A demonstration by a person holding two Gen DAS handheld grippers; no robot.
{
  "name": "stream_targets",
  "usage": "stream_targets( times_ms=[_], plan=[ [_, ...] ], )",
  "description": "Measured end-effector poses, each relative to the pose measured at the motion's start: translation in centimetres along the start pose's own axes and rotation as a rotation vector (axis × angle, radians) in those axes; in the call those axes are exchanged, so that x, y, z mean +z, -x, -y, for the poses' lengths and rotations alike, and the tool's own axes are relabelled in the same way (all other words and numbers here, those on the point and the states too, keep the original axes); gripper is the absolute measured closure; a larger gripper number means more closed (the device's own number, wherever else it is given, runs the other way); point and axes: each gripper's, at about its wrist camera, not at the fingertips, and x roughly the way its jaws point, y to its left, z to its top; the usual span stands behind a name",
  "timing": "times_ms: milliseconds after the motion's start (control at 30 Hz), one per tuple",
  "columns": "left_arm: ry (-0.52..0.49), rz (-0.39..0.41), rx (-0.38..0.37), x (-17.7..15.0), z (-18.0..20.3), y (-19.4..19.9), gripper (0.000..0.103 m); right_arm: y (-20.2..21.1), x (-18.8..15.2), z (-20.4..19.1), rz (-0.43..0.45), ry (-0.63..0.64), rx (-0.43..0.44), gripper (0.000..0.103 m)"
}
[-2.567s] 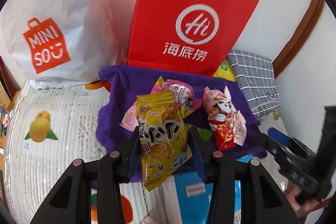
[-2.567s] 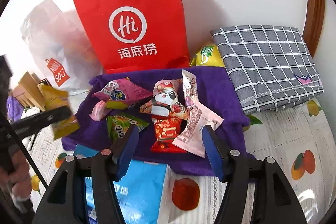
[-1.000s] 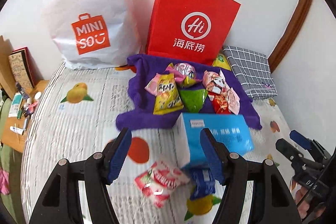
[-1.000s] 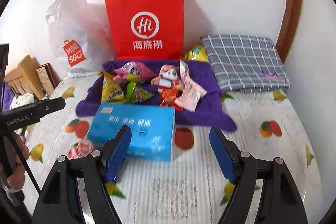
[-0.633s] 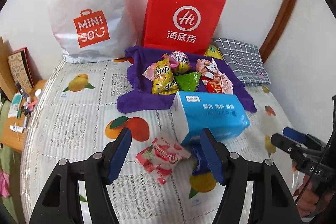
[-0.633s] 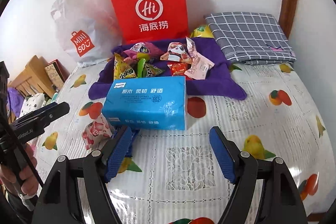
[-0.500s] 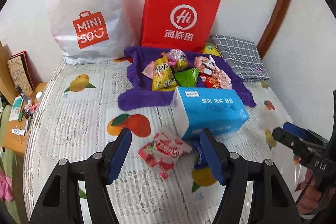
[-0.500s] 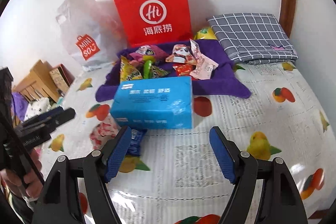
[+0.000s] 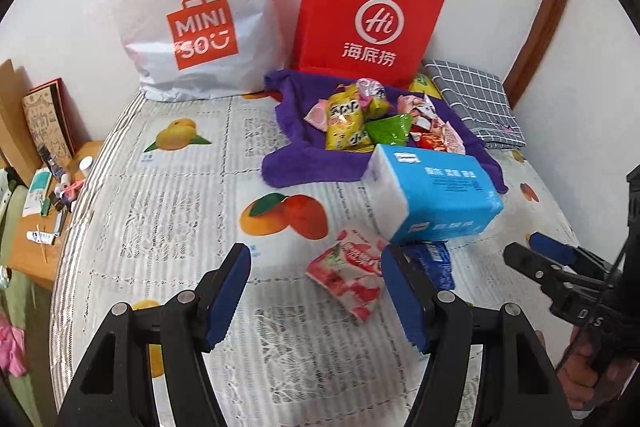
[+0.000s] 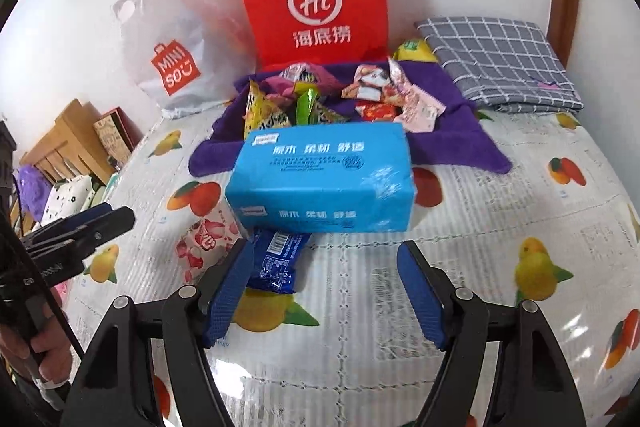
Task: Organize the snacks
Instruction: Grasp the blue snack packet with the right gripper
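Observation:
Several snack packets lie heaped on a purple cloth (image 9: 296, 163) (image 10: 448, 143), among them a yellow packet (image 9: 346, 125). In front of the cloth lies a blue tissue pack (image 9: 436, 195) (image 10: 332, 175). A pink strawberry packet (image 9: 348, 267) (image 10: 206, 241) and a dark blue packet (image 10: 276, 259) (image 9: 434, 263) lie loose on the bedspread beside it. My left gripper (image 9: 316, 291) hangs open over the bedspread, the pink packet near its right finger. My right gripper (image 10: 324, 291) is open, the blue packet by its left finger. Nothing is held.
A white Miniso bag (image 9: 192, 23) and a red paper bag (image 9: 368, 27) stand against the wall. A folded grey checked cloth (image 10: 504, 63) lies at the back right. A wooden side table with small items (image 9: 44, 203) stands left of the bed.
Both grippers have drawn back and down from the purple cloth; the left let go of the yellow packet there. The tissue pack and the two loose packets now sit closer in both views.

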Motion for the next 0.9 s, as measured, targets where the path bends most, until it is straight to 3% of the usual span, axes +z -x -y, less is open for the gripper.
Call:
stream_targets(
  times_ms=[567, 767, 833, 900],
  plan=[
    [0.041, -0.024, 0.011, -0.4, -3.5, -2.2, 0.037, -7.5, -0.9, -2.3, -0.126, -0.041, 0.070, 0.030],
    [0.068, -0.038, 0.020, -0.6, -4.7, -2.6, 0.037, -8.2, -1.0, -3.8, -0.090, 0.015, 0.023, 0.030],
    [0.078, -0.043, 0.022, -0.7, -5.0, -2.8, 0.037, -8.4, -1.0, -4.3, -0.081, 0.043, -0.015, 0.034],
    [0.086, -0.049, 0.024, -0.8, -5.2, -2.9, 0.037, -8.6, -1.0, -4.8, -0.067, 0.083, -0.084, 0.051]
  ],
)
